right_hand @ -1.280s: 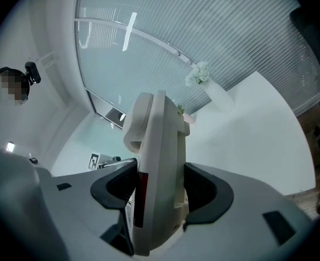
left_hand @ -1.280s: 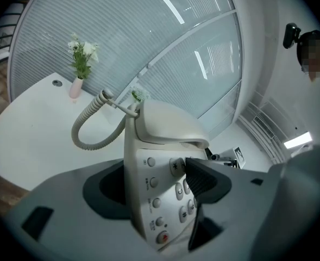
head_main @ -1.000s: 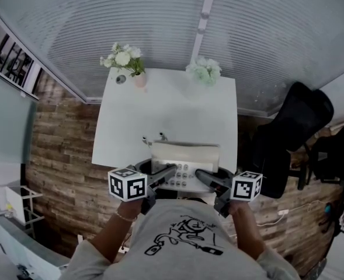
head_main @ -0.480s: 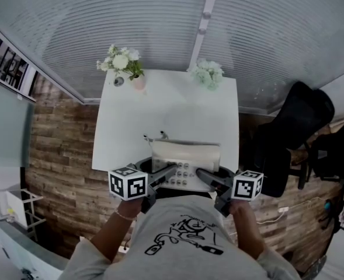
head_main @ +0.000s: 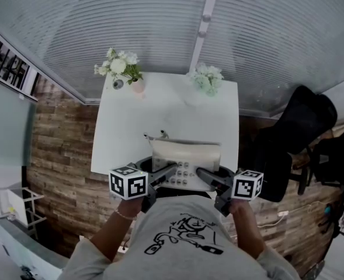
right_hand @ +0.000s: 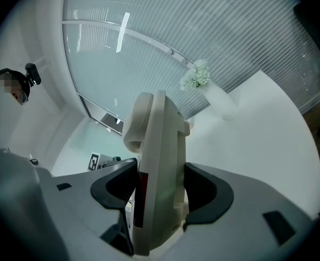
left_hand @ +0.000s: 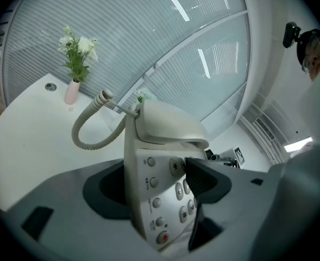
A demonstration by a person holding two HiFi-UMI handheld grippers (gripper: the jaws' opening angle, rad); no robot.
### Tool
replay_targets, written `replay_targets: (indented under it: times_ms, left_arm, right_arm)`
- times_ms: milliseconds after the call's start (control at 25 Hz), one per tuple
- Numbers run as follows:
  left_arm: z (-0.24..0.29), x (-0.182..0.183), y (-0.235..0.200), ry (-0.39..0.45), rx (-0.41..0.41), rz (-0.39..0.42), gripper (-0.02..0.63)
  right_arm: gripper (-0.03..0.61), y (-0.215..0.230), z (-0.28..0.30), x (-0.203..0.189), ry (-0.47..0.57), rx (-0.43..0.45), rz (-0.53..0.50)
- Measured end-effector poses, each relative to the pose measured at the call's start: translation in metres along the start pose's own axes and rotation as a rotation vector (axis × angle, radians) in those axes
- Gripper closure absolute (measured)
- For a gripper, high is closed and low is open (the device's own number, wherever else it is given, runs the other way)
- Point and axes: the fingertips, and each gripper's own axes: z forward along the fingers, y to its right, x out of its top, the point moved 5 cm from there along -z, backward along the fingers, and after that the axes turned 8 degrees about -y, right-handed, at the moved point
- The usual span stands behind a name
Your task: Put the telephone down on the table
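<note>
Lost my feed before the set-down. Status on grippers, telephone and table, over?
Left gripper, right gripper: both shut on telephone. Telephone held at table's near edge, handset on cradle. Nothing in the way; two flower vases at far edge.

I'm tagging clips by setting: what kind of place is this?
Probably an office: a desk telephone, a black office chair beside the white table, and a ribbed glass partition behind it.

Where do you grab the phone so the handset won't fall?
Grip the telephone by the side edges of its flat base, one from each side, as the left gripper and right gripper do. The handset only rests on top, and the cord loops off its far end.
</note>
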Motion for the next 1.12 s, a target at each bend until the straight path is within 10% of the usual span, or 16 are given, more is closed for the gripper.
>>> replay_targets:
  times_ms: [1120]
  left_arm:
    - [0.087, 0.052, 0.029, 0.021, 0.05, -0.038, 0.31]
  right_arm:
    - [0.298, 0.063, -0.052, 0.076, -0.039, 0.054, 0.004]
